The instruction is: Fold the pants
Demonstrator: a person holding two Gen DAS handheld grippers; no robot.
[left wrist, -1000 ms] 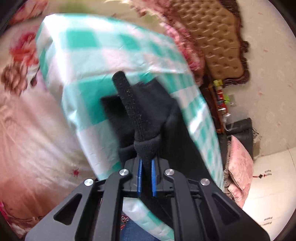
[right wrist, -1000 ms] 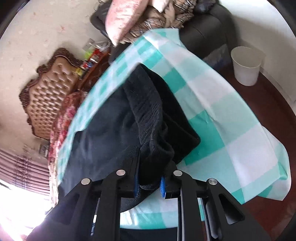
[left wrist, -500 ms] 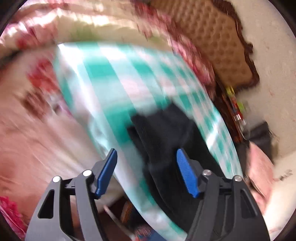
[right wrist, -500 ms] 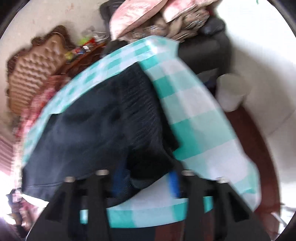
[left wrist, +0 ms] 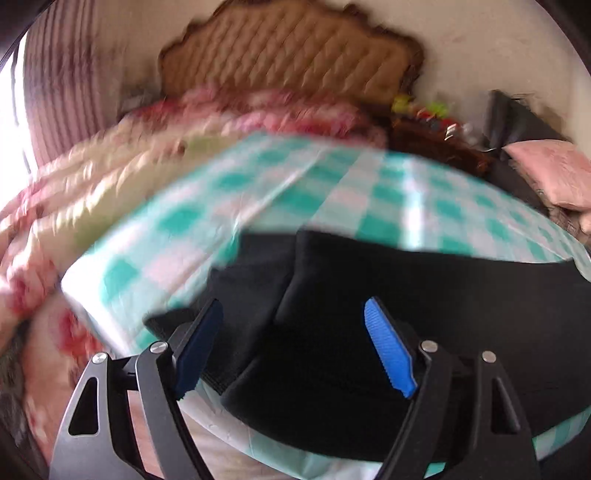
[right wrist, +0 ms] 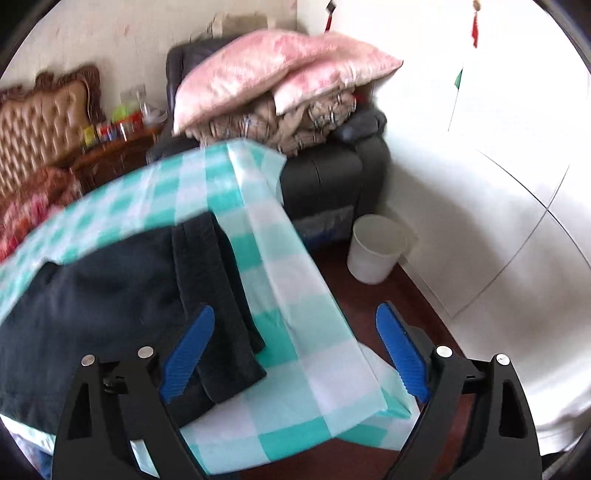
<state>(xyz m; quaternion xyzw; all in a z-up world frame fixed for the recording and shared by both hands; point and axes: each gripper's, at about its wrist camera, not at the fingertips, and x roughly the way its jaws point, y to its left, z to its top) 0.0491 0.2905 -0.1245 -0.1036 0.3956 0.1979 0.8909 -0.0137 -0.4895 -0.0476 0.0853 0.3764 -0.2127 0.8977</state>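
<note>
Both grippers, left and right, just opened, empty (pants released).

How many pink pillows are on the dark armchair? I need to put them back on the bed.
2: an upper pillow lying across the pile, and a lower pillow beneath its right end. More may be hidden.

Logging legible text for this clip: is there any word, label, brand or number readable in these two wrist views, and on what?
None can be read.
Small bottles and packets on the wooden bedside cabinet: coloured labels, too small and blurred.
Red hanging ornament on the white wall: no characters legible.
Black pants, checked tablecloth, white bin, pink pillows: no print visible.
Left-wrist view: motion-blurred, nothing legible.
</note>
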